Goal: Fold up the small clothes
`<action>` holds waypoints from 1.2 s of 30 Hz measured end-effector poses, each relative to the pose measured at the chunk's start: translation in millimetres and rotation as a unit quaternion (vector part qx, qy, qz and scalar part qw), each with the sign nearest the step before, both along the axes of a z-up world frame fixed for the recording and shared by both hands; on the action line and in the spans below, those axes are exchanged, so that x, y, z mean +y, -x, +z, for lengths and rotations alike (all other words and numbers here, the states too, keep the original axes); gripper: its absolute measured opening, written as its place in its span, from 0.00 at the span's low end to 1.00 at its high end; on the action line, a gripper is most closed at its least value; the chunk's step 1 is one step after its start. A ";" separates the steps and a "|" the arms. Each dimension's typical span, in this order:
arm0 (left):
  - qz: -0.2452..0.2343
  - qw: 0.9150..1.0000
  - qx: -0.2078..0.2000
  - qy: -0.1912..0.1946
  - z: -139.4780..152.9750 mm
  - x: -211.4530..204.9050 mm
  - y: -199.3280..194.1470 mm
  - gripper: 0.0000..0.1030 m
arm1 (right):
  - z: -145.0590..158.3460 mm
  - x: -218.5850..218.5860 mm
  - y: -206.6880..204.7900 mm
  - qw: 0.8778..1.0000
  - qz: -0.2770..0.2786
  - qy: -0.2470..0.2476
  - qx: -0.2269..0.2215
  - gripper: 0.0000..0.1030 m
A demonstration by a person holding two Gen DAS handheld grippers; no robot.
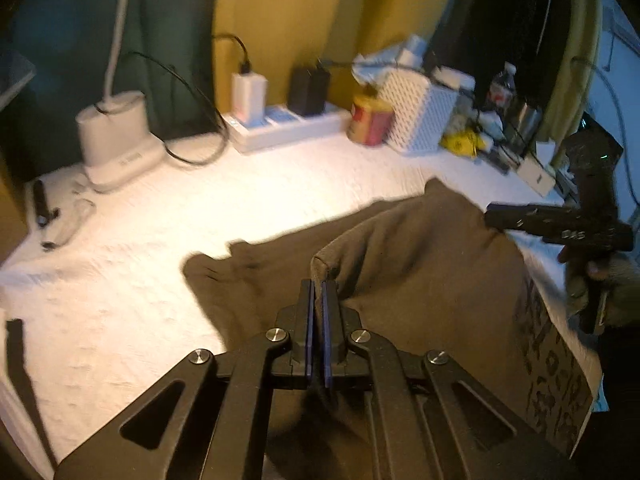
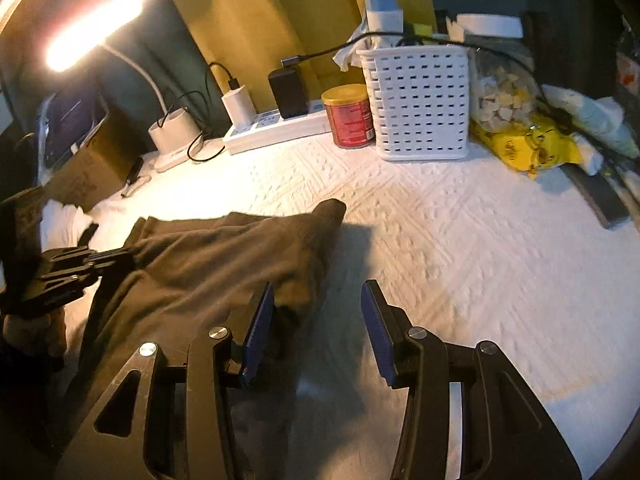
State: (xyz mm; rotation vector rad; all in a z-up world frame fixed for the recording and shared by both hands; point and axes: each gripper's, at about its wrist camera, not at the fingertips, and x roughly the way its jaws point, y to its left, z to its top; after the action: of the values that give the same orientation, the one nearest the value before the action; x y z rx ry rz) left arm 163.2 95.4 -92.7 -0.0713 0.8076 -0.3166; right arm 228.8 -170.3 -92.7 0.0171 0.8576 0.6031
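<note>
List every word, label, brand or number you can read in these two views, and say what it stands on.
None can be read.
Red can: printed label, too blurred.
Lamp base: faint marking, too blurred.
Yellow packet: dark print, too small.
Brown garment: dark printed pattern near its right edge, illegible.
Cardboard box: faint print, unreadable.

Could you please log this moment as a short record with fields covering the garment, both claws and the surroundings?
garment: brown cloth, partly bunched, lying on the white textured cover
left claw: shut, pinching a raised fold of the cloth
right claw: open, its left finger at the cloth's edge, nothing gripped
back row: power strip, red can, white basket
lighting: lamp switched on
fold status: not yet folded flat
</note>
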 end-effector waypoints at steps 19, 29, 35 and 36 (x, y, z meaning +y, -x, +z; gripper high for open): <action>0.025 0.999 0.037 -0.016 -23.3 14.7 -4.9 0.02 | -12.3 59.2 -61.1 0.995 0.085 -0.036 0.035 0.22; 0.047 0.997 0.049 -0.023 -20.9 17.3 1.5 0.08 | -13.1 69.3 -52.2 0.995 0.073 0.062 -0.041 0.46; 0.071 0.996 0.048 -0.019 -12.2 20.0 16.0 0.16 | -2.8 58.0 -38.7 0.993 0.050 0.081 -0.065 0.46; 0.073 0.996 0.047 -0.017 -10.6 19.6 19.7 0.32 | -0.6 54.5 -36.1 0.994 0.046 0.079 -0.065 0.46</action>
State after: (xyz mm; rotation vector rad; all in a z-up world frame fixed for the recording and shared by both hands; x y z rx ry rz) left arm 143.5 115.0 -103.2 -0.1128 0.8959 -0.1628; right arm 264.8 -115.8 -93.3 -0.2055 0.7799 0.6145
